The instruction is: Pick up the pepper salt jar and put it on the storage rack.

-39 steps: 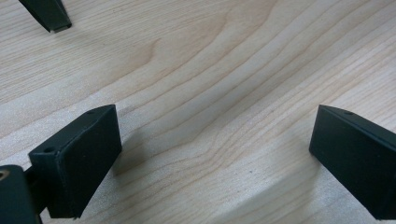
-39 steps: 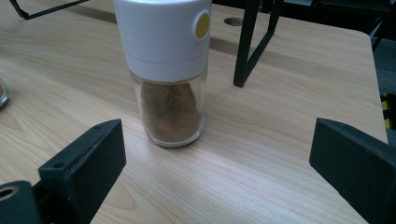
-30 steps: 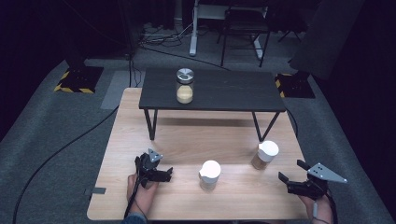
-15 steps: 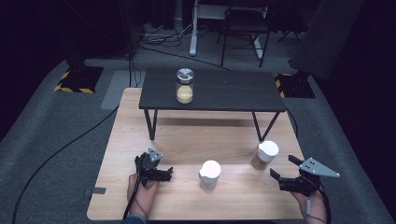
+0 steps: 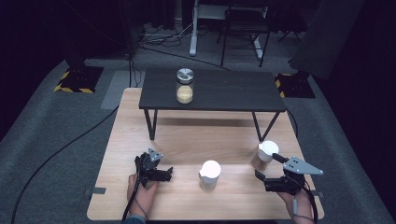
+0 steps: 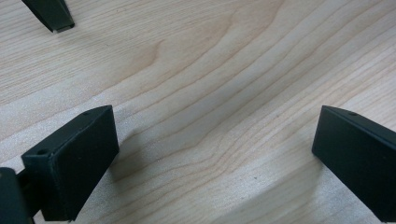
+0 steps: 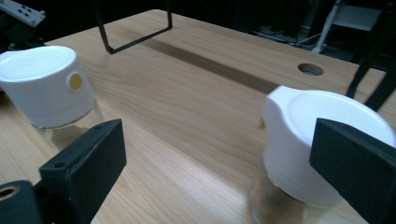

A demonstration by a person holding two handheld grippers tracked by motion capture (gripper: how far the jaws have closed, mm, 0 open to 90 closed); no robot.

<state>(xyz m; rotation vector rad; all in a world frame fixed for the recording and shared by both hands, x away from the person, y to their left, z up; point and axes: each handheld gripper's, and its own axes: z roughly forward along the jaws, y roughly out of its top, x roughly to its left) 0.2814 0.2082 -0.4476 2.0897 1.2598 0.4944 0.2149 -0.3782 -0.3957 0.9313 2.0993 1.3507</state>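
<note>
From above, the right gripper (image 5: 265, 179) had slid leftward along the near edge of the wooden table (image 5: 187, 135) since a second before, ending just below the right white-capped jar (image 5: 265, 154) and to the right of the middle white-capped jar (image 5: 209, 174). Its jaws stood wide with nothing between them. The left gripper (image 5: 164, 173) had not shifted, resting at the near left, well apart from both jars, while the metal-lidded jar (image 5: 185, 86) stayed on the black side table (image 5: 219, 91). In the left gripper view, the jaws gaped wide over bare wood. In the right gripper view, the spread jaws framed the two jars, the nearer one (image 7: 308, 154) just beyond the right-hand jaw, the other (image 7: 46, 86) farther left.
</note>
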